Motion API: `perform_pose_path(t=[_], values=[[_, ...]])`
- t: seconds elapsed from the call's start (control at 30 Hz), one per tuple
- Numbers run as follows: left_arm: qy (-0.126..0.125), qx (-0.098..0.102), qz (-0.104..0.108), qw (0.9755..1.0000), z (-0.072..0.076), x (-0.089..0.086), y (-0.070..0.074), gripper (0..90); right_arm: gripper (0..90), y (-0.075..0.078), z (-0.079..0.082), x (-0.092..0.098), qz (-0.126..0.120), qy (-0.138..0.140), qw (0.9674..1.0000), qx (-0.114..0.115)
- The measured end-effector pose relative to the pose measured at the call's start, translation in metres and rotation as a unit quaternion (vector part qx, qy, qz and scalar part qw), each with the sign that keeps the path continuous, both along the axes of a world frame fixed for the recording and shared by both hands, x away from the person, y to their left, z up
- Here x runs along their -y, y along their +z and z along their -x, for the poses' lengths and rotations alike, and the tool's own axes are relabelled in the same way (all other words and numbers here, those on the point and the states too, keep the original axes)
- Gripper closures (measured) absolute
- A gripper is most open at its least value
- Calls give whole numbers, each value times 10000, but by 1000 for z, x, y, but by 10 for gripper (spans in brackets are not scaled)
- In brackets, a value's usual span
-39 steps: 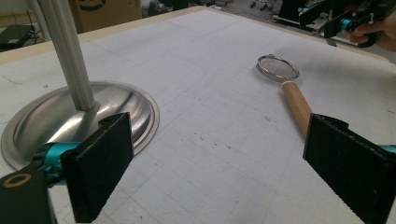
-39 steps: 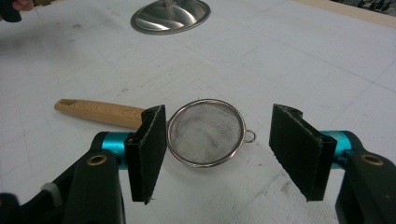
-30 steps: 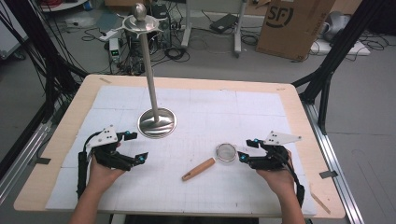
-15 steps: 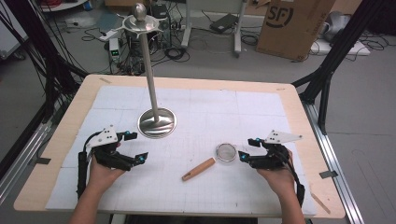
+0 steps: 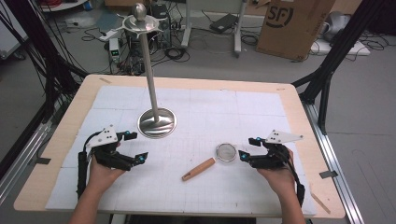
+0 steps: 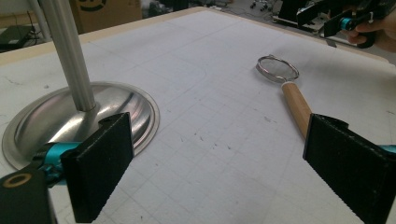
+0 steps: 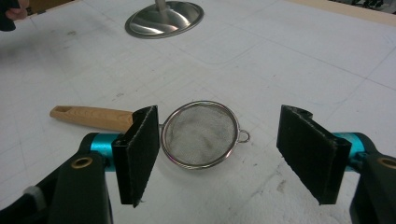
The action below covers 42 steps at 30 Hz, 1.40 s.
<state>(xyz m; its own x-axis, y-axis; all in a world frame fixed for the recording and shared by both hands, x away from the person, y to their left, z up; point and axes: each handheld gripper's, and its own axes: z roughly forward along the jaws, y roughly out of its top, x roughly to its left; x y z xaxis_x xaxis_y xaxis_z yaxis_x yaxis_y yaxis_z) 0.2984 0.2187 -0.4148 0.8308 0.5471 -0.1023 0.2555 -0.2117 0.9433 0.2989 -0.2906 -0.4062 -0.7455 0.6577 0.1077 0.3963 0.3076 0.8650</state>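
Right now, strainer (image 7: 201,134) flat between wide, just-opening right tongs (image 7: 224,156), unheld; left tongs (image 6: 224,172) wide.

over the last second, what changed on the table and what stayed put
The right hand-held gripper has just been opening its jaws wider; the small round wire-mesh strainer with the wooden handle lies on the white mat between them, and the pads press on nothing. The strainer, the tall steel stand with the round base and the open left hand-held gripper stayed where they were.
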Motion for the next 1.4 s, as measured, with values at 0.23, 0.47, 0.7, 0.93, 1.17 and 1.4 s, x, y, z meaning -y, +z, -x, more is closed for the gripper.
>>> perform_pose_path(t=[0.23, 0.47, 0.7, 0.93, 1.17, 1.4], values=[[3, -32, -20, 10000, 0, 1, -1, 92, 286, 1, 1, 2, -27, -25, 10000, 11], [17, -34, -3, 10000, 0, 0, -1, 92, 284, 1, 0, 2, -53, -5, 10000, 1], [-2, -2, -1, 10000, 0, -2, 1, 92, 270, 2, 1, 0, -28, -39, 10000, 40], [12, 15, -26, 10000, 0, -2, 1, 92, 264, 1, 1, 0, -42, -55, 10000, -29], [18, -13, -2, 10000, 0, -1, 0, 92, 263, 2, 1, 1, -57, -62, 10000, -50], [16, -1, 7, 10000, 0, -2, 1, 92, 261, 1, 0, 0, -15, -35, 10000, -29]])
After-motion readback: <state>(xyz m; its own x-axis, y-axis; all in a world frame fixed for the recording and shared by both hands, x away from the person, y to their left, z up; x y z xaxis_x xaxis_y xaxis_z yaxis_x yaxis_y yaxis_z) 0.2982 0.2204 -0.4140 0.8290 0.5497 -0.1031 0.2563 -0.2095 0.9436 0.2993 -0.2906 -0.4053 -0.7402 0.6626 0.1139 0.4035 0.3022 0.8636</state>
